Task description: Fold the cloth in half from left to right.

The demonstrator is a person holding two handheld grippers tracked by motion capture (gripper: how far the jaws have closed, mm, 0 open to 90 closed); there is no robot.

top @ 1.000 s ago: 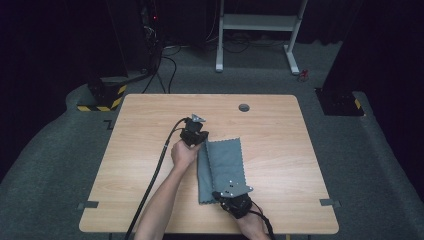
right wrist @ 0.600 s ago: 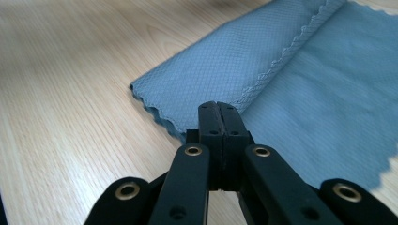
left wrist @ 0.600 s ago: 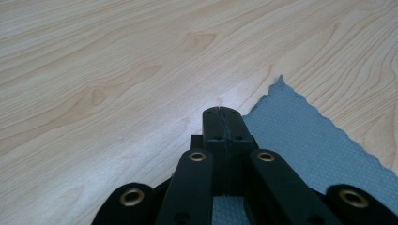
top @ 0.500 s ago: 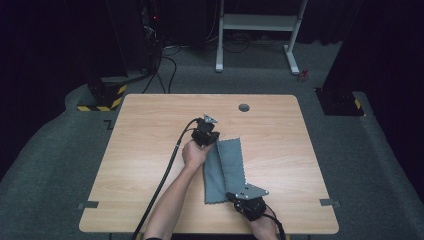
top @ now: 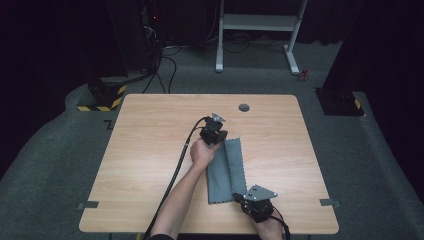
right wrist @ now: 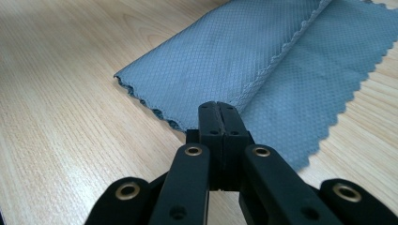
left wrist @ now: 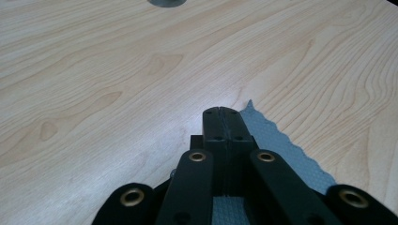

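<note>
A grey cloth [top: 227, 172] with zigzag edges lies on the wooden table [top: 150, 150], its left part folded over the right so that a strip of the lower layer shows. My left gripper [top: 223, 141] is at the cloth's far end, jaws shut, with cloth [left wrist: 281, 145] running under and to the right of them. My right gripper [top: 240, 199] is at the near end, jaws shut where the upper layer's edge [right wrist: 263, 75] meets their tip [right wrist: 218, 108]. The pinch itself is hidden in both gripper views.
A round grommet [top: 244, 107] is set in the table near its far edge and also shows at the top of the left gripper view as a grommet [left wrist: 164, 2]. A black cable [top: 177, 165] trails from the left gripper toward the near edge. Dark floor surrounds the table.
Both grippers have moved to the right, drawing the cloth's left edge with them. The cloth, spread wide before, now lies folded and narrower.
</note>
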